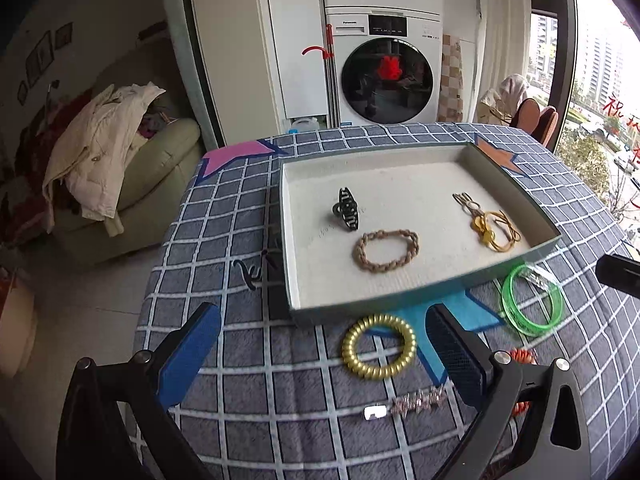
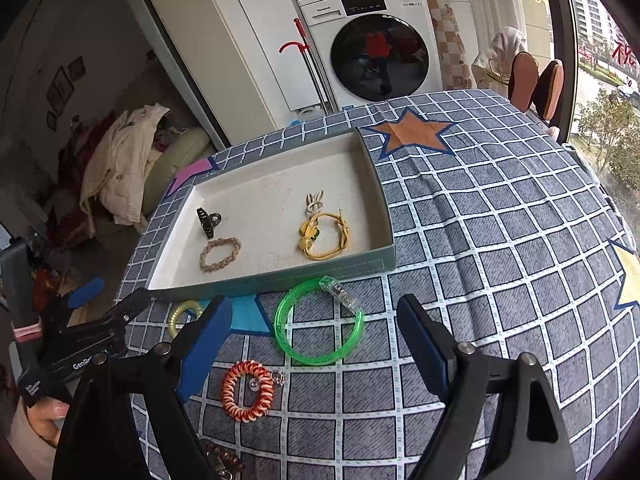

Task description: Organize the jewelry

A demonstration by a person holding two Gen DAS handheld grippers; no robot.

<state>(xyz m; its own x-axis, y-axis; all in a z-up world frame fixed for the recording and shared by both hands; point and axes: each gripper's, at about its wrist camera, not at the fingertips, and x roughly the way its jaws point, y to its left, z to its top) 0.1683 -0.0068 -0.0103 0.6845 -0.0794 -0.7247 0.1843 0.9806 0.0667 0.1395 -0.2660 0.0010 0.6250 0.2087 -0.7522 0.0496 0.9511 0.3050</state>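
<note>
Right wrist view: the right hand-held gripper is held wide open and empty above the green bangle, lying on the bench just outside the tray; judged light, stiff, slippery, best pinched across its band.

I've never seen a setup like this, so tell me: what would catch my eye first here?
Probably the shallow tray on the checked cloth, already holding a black claw clip, a braided band and a yellow tie. In front of it lie the bright pieces still outside: a green bangle, a gold coil and an orange coil. Both grippers, left and right, hover open over these.
</note>
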